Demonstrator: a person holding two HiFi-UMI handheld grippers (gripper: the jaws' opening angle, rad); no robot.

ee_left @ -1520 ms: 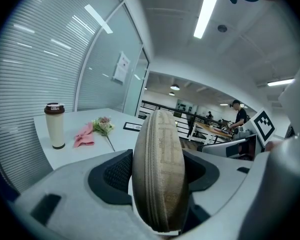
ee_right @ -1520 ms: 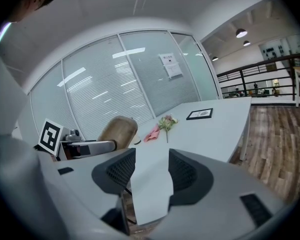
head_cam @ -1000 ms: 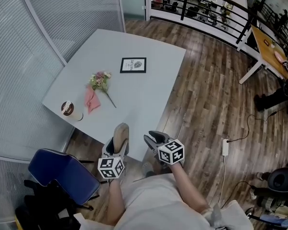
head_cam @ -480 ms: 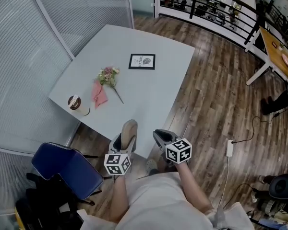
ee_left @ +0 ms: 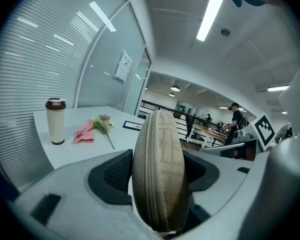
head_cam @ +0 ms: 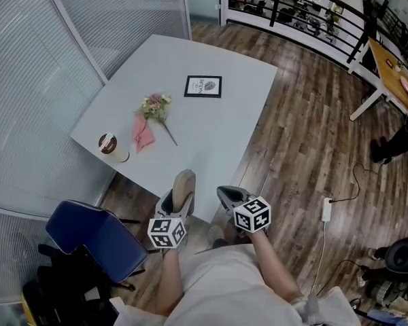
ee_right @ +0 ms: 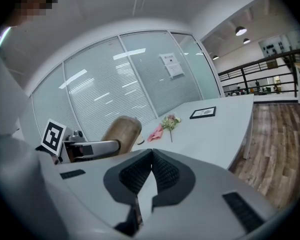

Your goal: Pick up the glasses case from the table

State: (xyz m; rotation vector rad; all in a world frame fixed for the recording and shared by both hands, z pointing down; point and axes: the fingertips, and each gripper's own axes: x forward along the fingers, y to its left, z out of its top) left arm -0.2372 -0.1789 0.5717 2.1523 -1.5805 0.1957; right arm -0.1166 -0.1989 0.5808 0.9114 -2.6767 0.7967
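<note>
Task stage: the pick-up looks done. The glasses case [head_cam: 184, 187] is off the desk [head_cam: 211, 132] and in the left gripper [head_cam: 175, 204]. Nothing seems left but to keep it aloft.

Left gripper: jaws wide apart, pads pressed on the two broad sides of the case. The case stands on its edge between them, zip seam facing the camera, its far end poking out past the fingertips.

Right gripper [head_cam: 229, 197]: jaws together, pads touching, nothing between them. It is held just beside the left one, apart from the case.

Where the case is: at the desk's near edge, in front of the person. From the head view I cannot tell for certain whether it hangs over the desk top or just off that edge — probably right at it.

Count:
- glasses case — one
- grippers — two
- lidded cup [head_cam: 109, 146] — one, near the desk's left corner
- pink napkin [head_cam: 143, 133] — one, beside the cup
- flower sprig [head_cam: 157, 107] — one, touching the napkin
- framed card [head_cam: 203, 86] — one, toward the far edge
- blue chair [head_cam: 88, 240] — one, off the desk's near-left corner
</note>
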